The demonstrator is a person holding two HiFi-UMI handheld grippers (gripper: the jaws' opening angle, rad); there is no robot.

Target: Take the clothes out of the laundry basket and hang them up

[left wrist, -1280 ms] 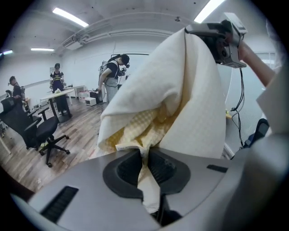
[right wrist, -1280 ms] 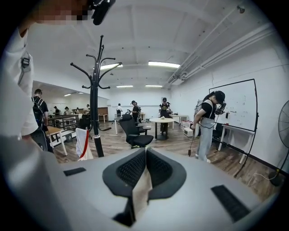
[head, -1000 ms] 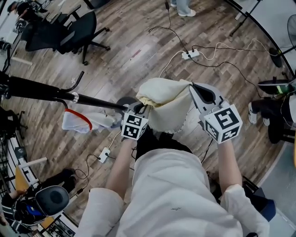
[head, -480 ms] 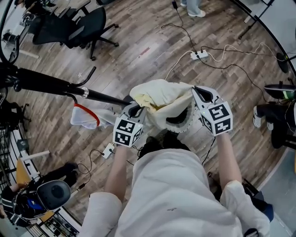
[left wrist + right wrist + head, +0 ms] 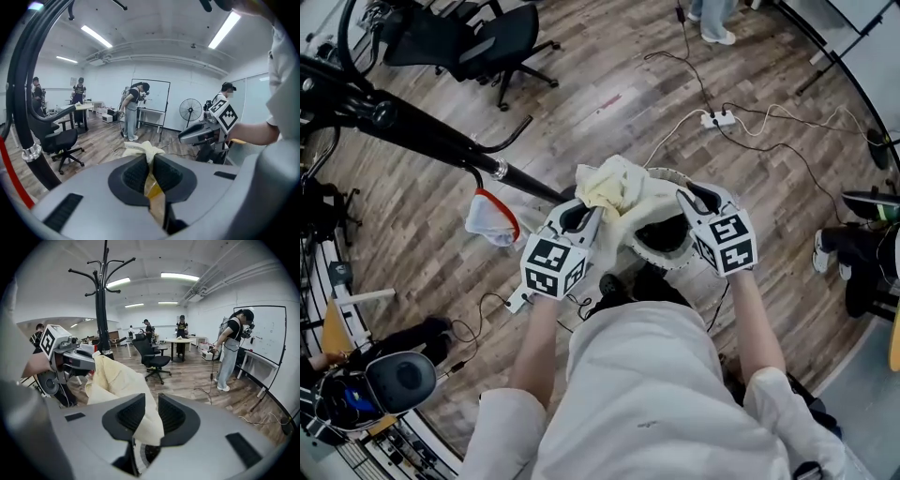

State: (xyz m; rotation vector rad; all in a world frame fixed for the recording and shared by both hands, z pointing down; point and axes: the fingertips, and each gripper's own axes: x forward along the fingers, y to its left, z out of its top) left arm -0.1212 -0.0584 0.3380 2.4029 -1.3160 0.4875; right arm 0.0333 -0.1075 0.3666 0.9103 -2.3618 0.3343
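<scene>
Head view: the cream garment (image 5: 617, 187) hangs bunched between the two tongs, just above the white laundry basket (image 5: 673, 259) on the wood floor (image 5: 581, 112). The left gripper (image 5: 579, 217) is clenched on one edge of the cloth, the fabric pinched tight between its pads. The right gripper (image 5: 701, 199) has just been opening its jaws, which stand slightly apart with the cloth draped loose between them.

Two grippers are in view, the left gripper (image 5: 579, 214) and the right gripper (image 5: 698, 199). There is one cream garment (image 5: 614, 187), one white laundry basket (image 5: 675, 259), one black coat stand (image 5: 431, 136), one red hanger (image 5: 499, 208) and one black office chair (image 5: 502, 37). Two power strips show: the far power strip (image 5: 719, 119) and the near power strip (image 5: 514, 302).
</scene>
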